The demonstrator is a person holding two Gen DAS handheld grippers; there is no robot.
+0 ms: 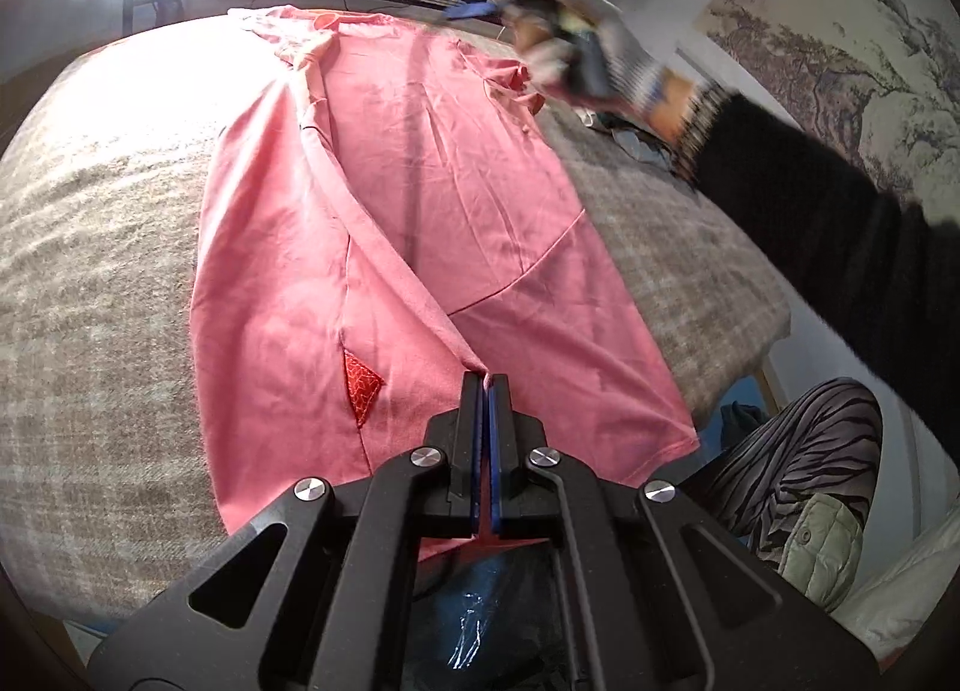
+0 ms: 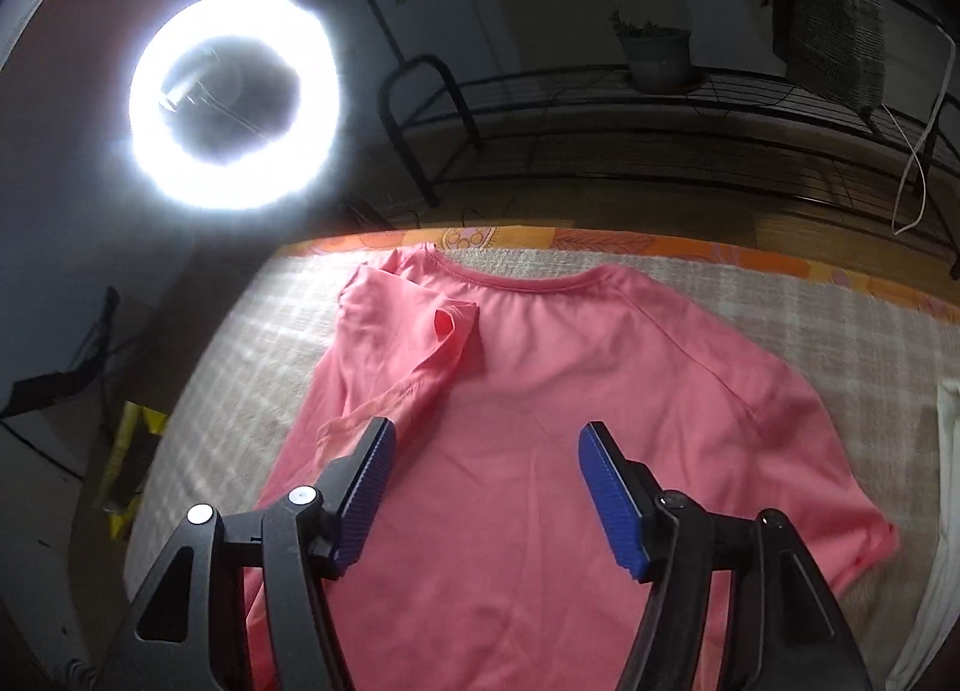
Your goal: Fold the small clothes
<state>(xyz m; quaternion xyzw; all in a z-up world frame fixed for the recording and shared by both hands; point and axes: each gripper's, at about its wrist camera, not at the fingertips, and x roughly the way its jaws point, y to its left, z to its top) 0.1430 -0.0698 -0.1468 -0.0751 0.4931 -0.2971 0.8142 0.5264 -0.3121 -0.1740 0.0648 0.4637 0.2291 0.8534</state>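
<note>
My left gripper (image 1: pixel 486 382) is clamped on a pinch of the pink T-shirt (image 1: pixel 420 181) at its near hem edge; my right gripper (image 2: pixel 486 451) hangs above the shirt's middle, jaws wide, nothing between them; the shirt lies flat on the grey blanket (image 1: pixel 90 271), one side and sleeve (image 2: pixel 414 331) already folded inward; next, I judge, the right takes the unfolded sleeve side; I read no writing, only a red triangular patch (image 1: pixel 360 388).
</note>
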